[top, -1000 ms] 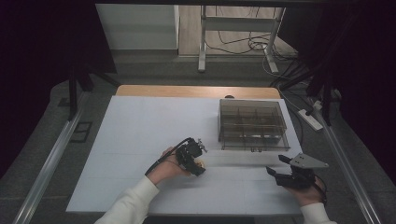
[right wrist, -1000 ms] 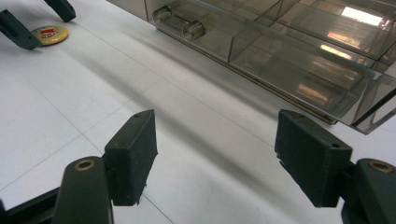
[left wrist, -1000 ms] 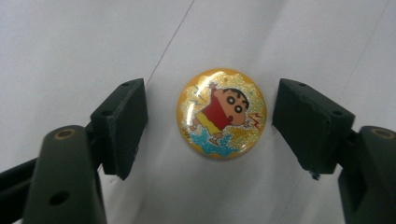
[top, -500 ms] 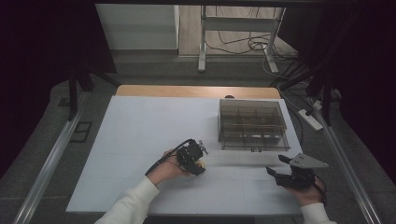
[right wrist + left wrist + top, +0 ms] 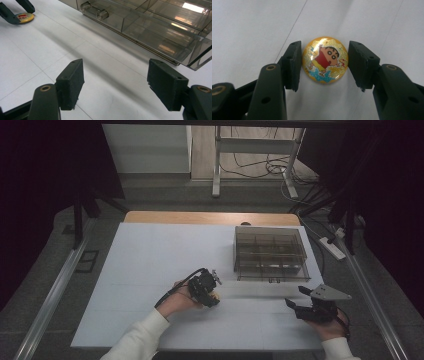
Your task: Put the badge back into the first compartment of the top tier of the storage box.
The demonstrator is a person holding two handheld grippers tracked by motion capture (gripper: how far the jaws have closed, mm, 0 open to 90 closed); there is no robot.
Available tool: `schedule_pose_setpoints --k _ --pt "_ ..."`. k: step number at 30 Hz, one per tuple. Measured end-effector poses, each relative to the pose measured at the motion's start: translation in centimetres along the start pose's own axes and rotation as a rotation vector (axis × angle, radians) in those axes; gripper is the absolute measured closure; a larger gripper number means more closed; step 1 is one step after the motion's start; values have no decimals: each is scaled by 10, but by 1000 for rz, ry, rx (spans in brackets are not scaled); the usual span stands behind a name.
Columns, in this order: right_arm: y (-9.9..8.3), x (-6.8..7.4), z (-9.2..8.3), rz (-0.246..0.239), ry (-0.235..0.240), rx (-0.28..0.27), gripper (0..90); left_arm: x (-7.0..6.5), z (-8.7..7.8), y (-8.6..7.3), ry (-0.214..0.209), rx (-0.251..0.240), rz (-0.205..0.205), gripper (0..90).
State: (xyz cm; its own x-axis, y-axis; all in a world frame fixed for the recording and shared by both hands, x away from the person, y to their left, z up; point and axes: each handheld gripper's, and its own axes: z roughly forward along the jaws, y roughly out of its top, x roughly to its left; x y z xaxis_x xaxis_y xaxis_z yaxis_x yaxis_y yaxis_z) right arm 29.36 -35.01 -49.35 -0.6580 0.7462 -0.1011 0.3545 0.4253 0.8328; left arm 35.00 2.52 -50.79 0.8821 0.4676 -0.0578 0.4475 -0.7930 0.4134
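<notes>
A round yellow badge (image 5: pixel 325 60) with a cartoon boy in a red shirt lies flat on the white table. My left gripper (image 5: pixel 325 65) points down over it with one pad against each side of its rim; the jaws have just been closing with the badge between them. In the high view the left gripper (image 5: pixel 212 294) is near the middle front of the table, and the badge (image 5: pixel 215 296) peeks out under it. My right gripper (image 5: pixel 296 296) rests at the front right, open, with nothing between its jaws (image 5: pixel 115 82). Its view catches the badge (image 5: pixel 25 17) far left.
A clear smoked-plastic organizer box (image 5: pixel 270 252) with several compartments stands at the back right of the white table cover (image 5: pixel 150 260); its front wall (image 5: pixel 155 30) is just ahead of the right gripper. Cables and a power strip (image 5: pixel 332 247) lie on the floor beyond.
The left gripper's jaws have drawn in around the badge. Both hands stay where they were.
</notes>
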Motion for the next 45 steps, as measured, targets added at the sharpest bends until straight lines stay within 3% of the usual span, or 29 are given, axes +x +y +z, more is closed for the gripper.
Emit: schedule_pose_setpoints --k 29,45 --pt "-1 0 1 3 1 4 290 6 -15 -3 5 -66 -30 467" --pt "-1 1 2 7 5 10 281 11 -36 -5 3 -152 -57 467"
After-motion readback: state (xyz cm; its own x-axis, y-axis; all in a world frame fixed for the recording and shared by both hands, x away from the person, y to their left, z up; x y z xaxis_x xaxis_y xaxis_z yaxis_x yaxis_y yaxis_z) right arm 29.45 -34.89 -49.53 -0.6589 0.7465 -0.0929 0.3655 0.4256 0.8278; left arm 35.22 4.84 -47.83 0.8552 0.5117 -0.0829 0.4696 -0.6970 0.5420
